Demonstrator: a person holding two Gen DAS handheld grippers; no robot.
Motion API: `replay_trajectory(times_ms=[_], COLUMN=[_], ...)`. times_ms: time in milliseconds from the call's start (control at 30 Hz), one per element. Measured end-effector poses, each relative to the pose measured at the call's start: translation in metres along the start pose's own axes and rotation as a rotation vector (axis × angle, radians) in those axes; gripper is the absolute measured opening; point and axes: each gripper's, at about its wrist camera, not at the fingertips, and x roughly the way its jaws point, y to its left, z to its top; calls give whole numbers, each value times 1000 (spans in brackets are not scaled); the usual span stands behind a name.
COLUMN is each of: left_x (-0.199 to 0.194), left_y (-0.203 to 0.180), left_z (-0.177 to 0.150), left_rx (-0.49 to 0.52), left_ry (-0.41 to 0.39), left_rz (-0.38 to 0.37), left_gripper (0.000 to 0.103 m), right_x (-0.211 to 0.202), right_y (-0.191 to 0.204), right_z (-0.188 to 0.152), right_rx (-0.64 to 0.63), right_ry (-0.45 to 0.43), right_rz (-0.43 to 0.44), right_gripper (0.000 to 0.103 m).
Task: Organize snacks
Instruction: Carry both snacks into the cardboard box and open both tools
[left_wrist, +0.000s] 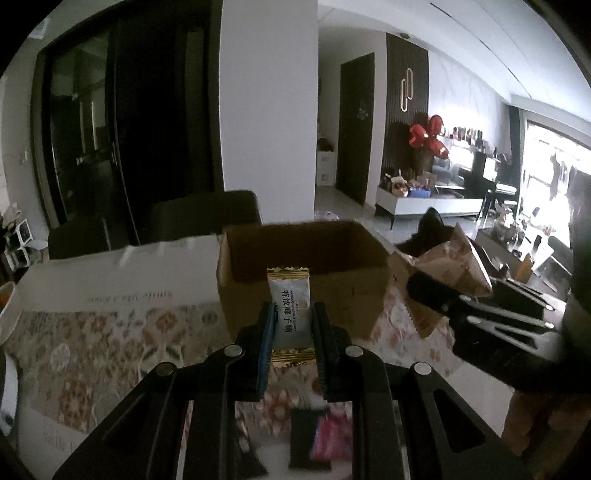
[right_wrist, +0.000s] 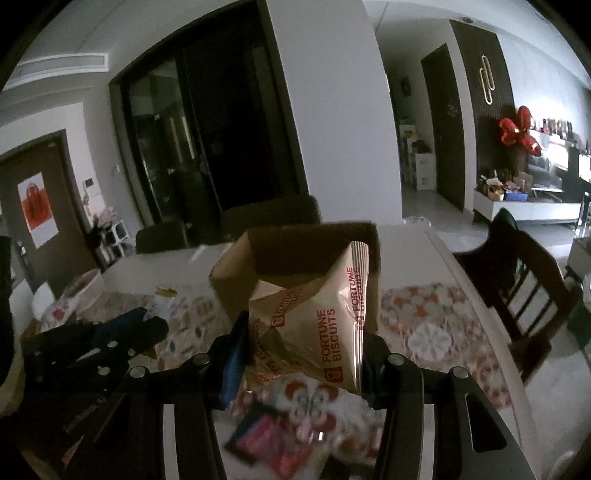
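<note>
**Both claws hold a snack in front of the open box**

At nine o'clock in the left wrist view a floral tablecloth (left_wrist: 92, 343) covers the table, with a white bowl (left_wrist: 7, 314) at its edge. At the centre the left claw (left_wrist: 293, 325) is clamped on a small white candy packet (left_wrist: 290, 314) with gold ends, which stands upright between the pads. Just beyond it, at twelve o'clock, the open cardboard box (left_wrist: 306, 266) stands on the cloth. At three o'clock the right claw (left_wrist: 417, 288) comes in from the side, gripping a tan biscuit bag (left_wrist: 450, 262) beside the box's right wall.

In the right wrist view the left claw sits at nine o'clock over the cloth. At the centre the right claw's pads press both sides of the bag, printed "FORTUNE BISCUITS", in front of the box. At six o'clock lies a pink packet (right_wrist: 258, 435). A wooden chair (right_wrist: 524, 280) stands at three o'clock.
</note>
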Motion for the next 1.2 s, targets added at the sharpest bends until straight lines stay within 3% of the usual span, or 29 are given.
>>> replay_trajectory(times_ms=[267,700,733,767,833,867,933,1100,1200], left_x=[55,160,166,170,173,170,164,132,111], left_y=[9,24,24,26,31,32,34,26,23], left_z=[41,78,78,78,75,74,71,61,57], left_rx=[10,-39,-37,-39,-56,-60,-56,-26,-46], left_ry=[48,234,244,254,259,253,243,201,184], left_rz=[-12,-60,-58,-52,-17,-7,10,24,-6], left_gripper=[21,22,26,39,56,62,65,73,76], right_x=[56,136,141,143,149,150,150,137,124], right_y=[-14,-30,-30,-29,-32,-34,-39,-41,-41], right_z=[44,83,84,85,87,87,88,81,75], right_rx=[-6,-35,-46,-52,-56,-50,-44,-27,-14], right_ry=[58,181,186,193,212,213,210,205,199], right_rz=[0,12,0,-8,-36,-54,-81,-100,-85], right_gripper=[51,51,52,52,70,73,79,79,79])
